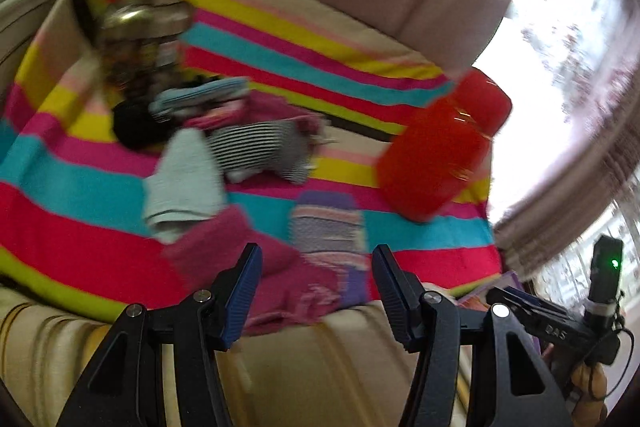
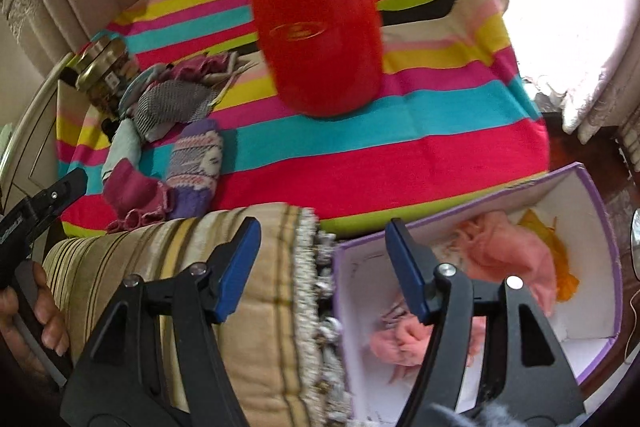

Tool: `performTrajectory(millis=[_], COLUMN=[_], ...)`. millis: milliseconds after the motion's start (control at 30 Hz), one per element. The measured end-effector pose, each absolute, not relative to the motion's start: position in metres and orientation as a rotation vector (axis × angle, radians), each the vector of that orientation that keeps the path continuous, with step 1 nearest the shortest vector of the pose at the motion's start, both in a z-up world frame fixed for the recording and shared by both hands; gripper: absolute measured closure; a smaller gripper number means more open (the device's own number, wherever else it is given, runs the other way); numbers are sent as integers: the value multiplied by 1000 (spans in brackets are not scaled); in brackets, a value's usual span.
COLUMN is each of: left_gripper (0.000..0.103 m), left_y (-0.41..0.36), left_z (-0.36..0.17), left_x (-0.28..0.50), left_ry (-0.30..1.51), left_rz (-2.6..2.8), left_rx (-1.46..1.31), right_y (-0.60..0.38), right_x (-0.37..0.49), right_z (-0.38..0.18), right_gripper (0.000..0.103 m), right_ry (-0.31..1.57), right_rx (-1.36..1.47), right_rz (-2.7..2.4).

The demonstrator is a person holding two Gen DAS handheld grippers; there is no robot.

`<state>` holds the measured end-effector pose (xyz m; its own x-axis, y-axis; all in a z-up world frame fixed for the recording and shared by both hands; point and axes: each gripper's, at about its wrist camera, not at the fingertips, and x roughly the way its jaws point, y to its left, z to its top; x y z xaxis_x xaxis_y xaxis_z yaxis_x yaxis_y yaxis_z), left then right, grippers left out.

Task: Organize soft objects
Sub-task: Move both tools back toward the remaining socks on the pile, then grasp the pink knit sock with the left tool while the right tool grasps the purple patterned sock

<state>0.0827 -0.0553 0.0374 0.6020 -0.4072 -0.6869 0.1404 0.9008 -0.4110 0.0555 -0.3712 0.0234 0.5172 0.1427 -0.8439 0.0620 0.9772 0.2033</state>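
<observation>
Socks and other small soft things are lying in two places: a loose heap on the striped cloth, and a few pieces already inside the purple-edged box. The left gripper is hanging with its jaws apart and nothing between them, its blue pads hovering over the near edge of the cloth, just above a magenta sock and a purple patterned sock lying side by side. The right gripper is also standing released and empty, one finger over a striped cushion with a fringed edge, the other over the open box. Inside that box a pink cloth and an orange piece are resting against the white lining. Farther out, a pale green sock, a black-and-white striped sock and more blurred pieces are crowding together beside a gold-lidded jar. A red plastic container is standing upright on the cloth, well apart from the heap. A hand is gripping the left tool's handle at the edge of the right view.
</observation>
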Motion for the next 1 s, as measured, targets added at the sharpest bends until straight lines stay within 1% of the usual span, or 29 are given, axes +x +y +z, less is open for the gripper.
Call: performTrajectory(millis=[233,533,633,733,1000], left_gripper=[45,44,43,43,43], left_y=[-17,-6,-7,-7,-8], left_z=[11,-21,-27,-33,-45], left_x=[96,114,119,125,138], left_ry=[971,1105,1124,1142,1172], left_rz=[-198,-155,-152,-152,-173], left_rx=[-440,-518,-516,-515,-525], right_y=[-337,-299,-288,-278,-249], right_x=[79,113,123,136,162], right_z=[15,1,-1,-5,-17], right_gripper=[33,30,29,26,25], right_ry=[1066,1113,1121,1131,1165], right_rx=[197,188,180,182,141], right_rz=[112,166,178,183,193])
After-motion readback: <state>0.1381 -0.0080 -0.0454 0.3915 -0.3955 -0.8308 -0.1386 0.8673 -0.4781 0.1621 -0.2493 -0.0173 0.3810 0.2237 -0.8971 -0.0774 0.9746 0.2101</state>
